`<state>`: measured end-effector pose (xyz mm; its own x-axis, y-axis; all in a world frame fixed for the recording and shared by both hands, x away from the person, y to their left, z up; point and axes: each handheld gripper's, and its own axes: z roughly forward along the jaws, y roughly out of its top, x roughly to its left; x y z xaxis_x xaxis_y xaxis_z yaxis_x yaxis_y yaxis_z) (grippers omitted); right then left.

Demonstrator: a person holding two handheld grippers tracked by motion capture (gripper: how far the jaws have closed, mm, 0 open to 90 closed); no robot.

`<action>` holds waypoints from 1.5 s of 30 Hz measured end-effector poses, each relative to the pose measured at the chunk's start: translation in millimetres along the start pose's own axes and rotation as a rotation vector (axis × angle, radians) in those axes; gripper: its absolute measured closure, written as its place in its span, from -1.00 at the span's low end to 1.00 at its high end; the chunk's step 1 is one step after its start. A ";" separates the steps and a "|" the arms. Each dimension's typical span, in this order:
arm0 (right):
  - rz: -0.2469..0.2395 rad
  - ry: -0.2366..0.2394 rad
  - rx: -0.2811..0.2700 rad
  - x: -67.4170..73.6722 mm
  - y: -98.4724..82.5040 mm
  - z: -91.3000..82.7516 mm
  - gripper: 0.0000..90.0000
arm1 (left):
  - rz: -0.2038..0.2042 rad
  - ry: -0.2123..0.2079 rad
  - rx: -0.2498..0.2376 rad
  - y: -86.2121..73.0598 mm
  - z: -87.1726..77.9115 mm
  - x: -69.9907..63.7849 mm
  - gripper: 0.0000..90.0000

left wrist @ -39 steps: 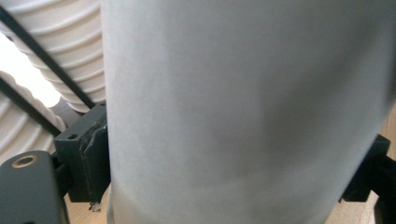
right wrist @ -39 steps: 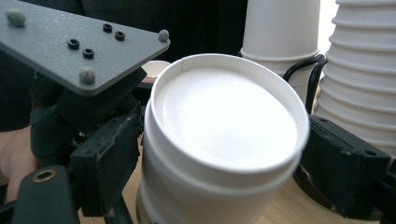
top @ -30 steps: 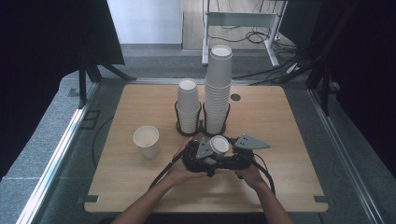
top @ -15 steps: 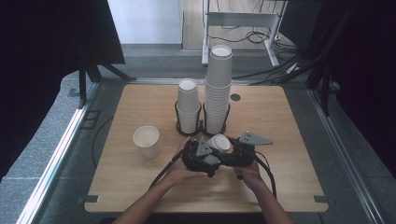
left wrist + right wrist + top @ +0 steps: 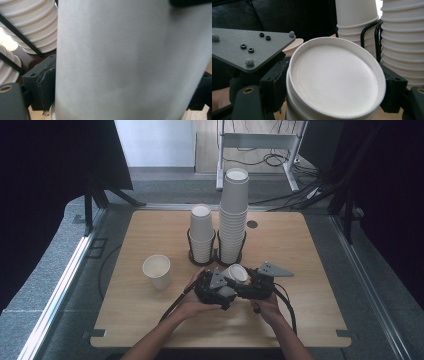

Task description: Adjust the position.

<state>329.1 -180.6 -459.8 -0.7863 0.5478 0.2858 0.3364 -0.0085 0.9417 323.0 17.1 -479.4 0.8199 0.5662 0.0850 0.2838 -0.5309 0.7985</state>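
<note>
From above, a paper cup [image 5: 235, 273] is seen clamped sideways between the left gripper [image 5: 220, 289] and right gripper [image 5: 248, 287], while its recessed base [image 5: 334, 80] is revealed in the right gripper view.

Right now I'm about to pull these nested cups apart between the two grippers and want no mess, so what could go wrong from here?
1. The white paper cups are gripped from both sides by the left hand-held gripper and right hand-held gripper; thin walls could crush.
2. The two tall white cup stacks in black wire holders stand just behind; a jerk may topple them.
3. The single upright paper cup sits near the left forearm.
</note>
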 end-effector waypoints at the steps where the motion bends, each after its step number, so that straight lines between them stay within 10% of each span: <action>1: 0.001 -0.002 -0.002 0.3 0.0 0.0 -0.48 | 0.000 0.000 0.001 0.1 -0.1 0.1 -0.82; 45: -0.101 -0.069 -0.017 3.4 14.8 -15.0 -0.70 | 0.040 0.086 0.048 1.6 -6.3 14.0 -0.73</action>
<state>323.6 -191.4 -442.3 -0.7783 0.6025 0.1766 0.2474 0.0356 0.9683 331.8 28.2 -473.2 0.7861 0.5945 0.1691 0.2767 -0.5831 0.7638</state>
